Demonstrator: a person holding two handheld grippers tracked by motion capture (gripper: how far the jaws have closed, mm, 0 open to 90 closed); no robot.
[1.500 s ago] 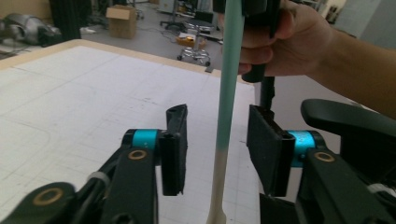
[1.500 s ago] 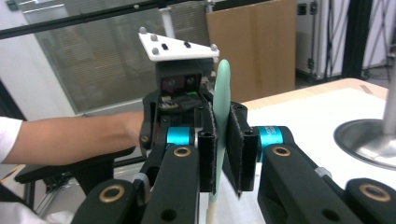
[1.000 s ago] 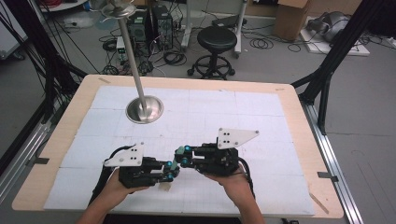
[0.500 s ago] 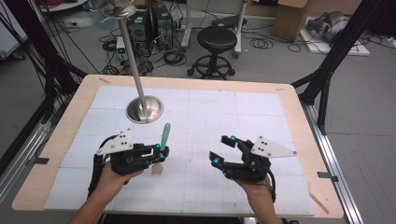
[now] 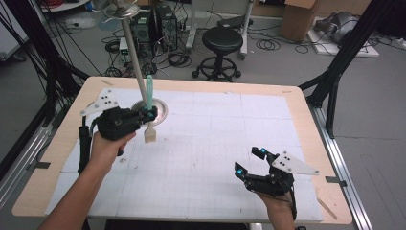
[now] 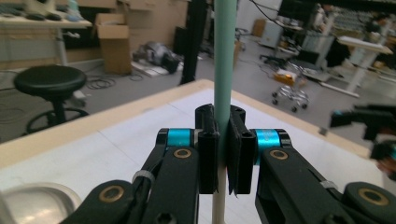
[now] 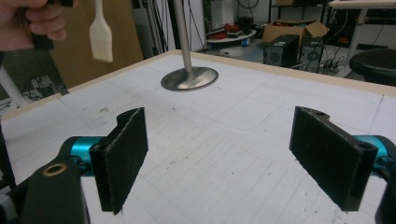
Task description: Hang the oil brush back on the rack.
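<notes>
Since a second ago you have been pulling your two hands apart: they were meeting low over the middle of the table, and now the brush [image 5: 149, 108] is riding in your left gripper [image 5: 152, 114] alone, lifted and carried toward the far left of the table. You are holding the brush upright, with its green handle [image 6: 223, 56] rising above the pads and its pale bristle end [image 5: 150, 135] hanging below them, clear of the white sheet. Your left gripper's jaws are pressing together on the handle from both sides, as the left gripper view is showing. Just behind that gripper, the round metal base [image 5: 160, 109] of the stand is sitting on the sheet, and its pole [image 5: 135, 62] is leaning up beside the brush handle.

Your right gripper [image 5: 250, 160] is hovering well apart from the brush, near the table's [image 5: 297, 103] front right corner. Its jaws have just been opening, and they are now standing wide with nothing between them but the gridded sheet [image 7: 224, 154] beneath. From that gripper, the brush's bristles [image 7: 101, 41] are showing up at the far left, beside your left hand [image 7: 32, 21].
</notes>
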